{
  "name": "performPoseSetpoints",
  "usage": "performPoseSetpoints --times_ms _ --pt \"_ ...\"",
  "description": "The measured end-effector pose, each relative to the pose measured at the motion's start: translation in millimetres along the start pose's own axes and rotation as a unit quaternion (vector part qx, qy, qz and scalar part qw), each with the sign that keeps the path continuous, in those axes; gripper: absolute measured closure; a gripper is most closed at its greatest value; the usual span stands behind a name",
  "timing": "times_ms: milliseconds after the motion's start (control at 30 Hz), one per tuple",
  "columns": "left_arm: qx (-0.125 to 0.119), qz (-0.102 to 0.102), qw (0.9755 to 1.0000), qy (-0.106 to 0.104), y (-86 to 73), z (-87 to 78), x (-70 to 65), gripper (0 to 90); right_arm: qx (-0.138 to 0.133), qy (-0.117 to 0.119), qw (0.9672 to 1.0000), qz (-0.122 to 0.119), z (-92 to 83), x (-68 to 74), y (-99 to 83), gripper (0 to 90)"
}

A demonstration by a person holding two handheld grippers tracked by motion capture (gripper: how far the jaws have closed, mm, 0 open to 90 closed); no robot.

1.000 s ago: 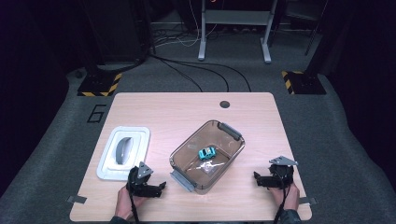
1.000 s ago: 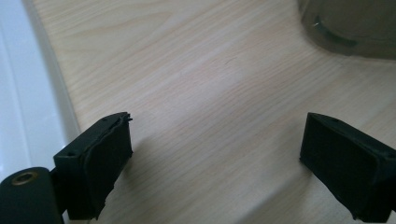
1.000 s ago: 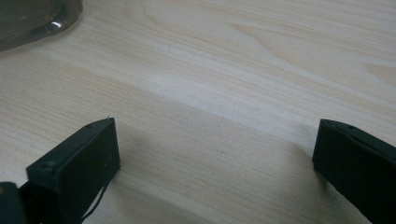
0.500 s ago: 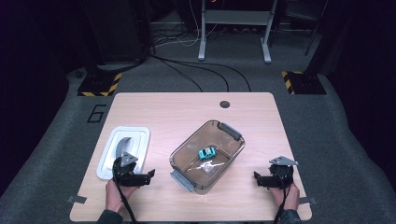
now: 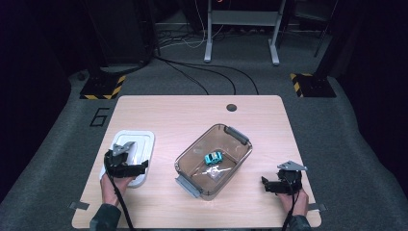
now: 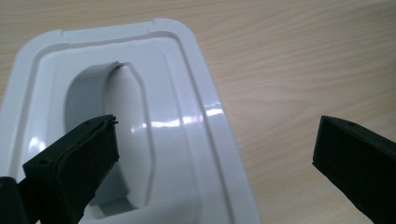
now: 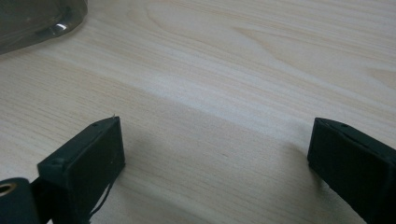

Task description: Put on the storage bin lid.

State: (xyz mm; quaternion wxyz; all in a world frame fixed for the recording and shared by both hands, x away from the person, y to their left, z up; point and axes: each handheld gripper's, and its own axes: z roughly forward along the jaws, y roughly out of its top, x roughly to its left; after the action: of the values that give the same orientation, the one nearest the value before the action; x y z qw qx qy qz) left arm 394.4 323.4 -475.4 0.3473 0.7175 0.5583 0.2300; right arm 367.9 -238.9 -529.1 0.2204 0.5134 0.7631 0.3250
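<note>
- While the left gripper (image 5: 126, 161) hangs over the near end of the white lid (image 5: 139, 144), that lid lies flat near the left edge of the worktop (image 5: 168, 110), directly under and ahead of the fingers (image 6: 77, 161).
- Left fingers: set wide apart and just opened further; nothing is held. In the left gripper view one finger is over the lid's recessed grip and the other is out over bare wood, so the lid's right rim lies between them.
- Lid long axis: runs from the near edge toward the far edge, roughly along the gripper's pointing direction. The coming grasp likely depends on this alignment.
- Left hand (image 5: 114, 185): far nearer to the lid than the right hand.
- Clear container (image 5: 214, 159): sits at the worktop centre, set diagonally, with a small teal toy car (image 5: 213, 157) inside.
- Right gripper (image 5: 281, 182): low at the near right corner, well apart from the container; its fingers (image 7: 84, 161) stand apart over bare wood and have just closed slightly.
- Change from the earlier frames: the left gripper was near the front edge between lid and container; it is now over the lid. The right gripper has kept its place.
</note>
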Motion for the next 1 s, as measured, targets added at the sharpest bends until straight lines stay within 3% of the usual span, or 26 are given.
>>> performPoseSetpoints --times_ms 33,100,200,333,400,433,467,567,633,667,733,1000 --pt "-0.007 -0.015 0.9997 0.015 2.7 3.2 9.4 0.0 -0.001 0.000 1.0000 0.001 0.1 0.1 0.1 3.1" --pt "-0.002 -0.025 0.9994 0.023 4.6 7.0 19.9 0.0 0.000 0.000 1.0000 0.000 0.1 0.0 0.1 3.1" --pt "0.005 -0.037 0.9986 0.038 4.8 15.2 27.7 0.0 0.000 0.000 1.0000 0.001 0.1 0.1 0.1 3.1" --pt "0.025 -0.052 0.9976 0.038 1.4 26.8 33.7 0.0 0.000 0.000 1.0000 0.000 0.0 -0.1 0.0 3.1" --pt "0.029 -0.057 0.9977 0.022 -0.1 30.7 37.6 0.2 0.000 0.000 1.0000 0.000 0.0 -0.1 0.0 3.1" --pt "0.030 -0.056 0.9979 0.013 -0.5 31.7 38.5 9.9 0.000 0.000 1.0000 0.000 0.0 -0.1 0.0 3.1" --pt "0.030 -0.054 0.9979 0.017 -1.2 33.0 39.3 24.9 0.000 0.000 1.0000 0.000 0.0 -0.1 0.0 3.1" --pt "0.031 -0.057 0.9975 0.028 -2.3 33.8 42.4 43.4 0.000 0.000 1.0000 0.000 0.0 0.0 0.0 3.3" --pt "0.018 -0.062 0.9969 0.045 -4.7 33.4 46.8 55.5 0.000 0.000 1.0000 0.000 0.0 0.0 -0.1 3.3" --pt "0.015 -0.064 0.9969 0.043 -5.4 33.2 47.4 61.1 -0.001 0.000 1.0000 0.000 0.0 0.0 -0.1 3.4" --pt "0.012 -0.060 0.9968 0.052 -5.7 32.5 49.0 65.3 -0.001 0.001 1.0000 0.000 -0.1 0.0 -0.1 3.5" --pt "0.001 -0.038 0.9985 0.040 -0.8 18.5 47.2 66.8 -0.001 0.001 1.0000 0.000 -0.1 0.1 -0.1 3.6"
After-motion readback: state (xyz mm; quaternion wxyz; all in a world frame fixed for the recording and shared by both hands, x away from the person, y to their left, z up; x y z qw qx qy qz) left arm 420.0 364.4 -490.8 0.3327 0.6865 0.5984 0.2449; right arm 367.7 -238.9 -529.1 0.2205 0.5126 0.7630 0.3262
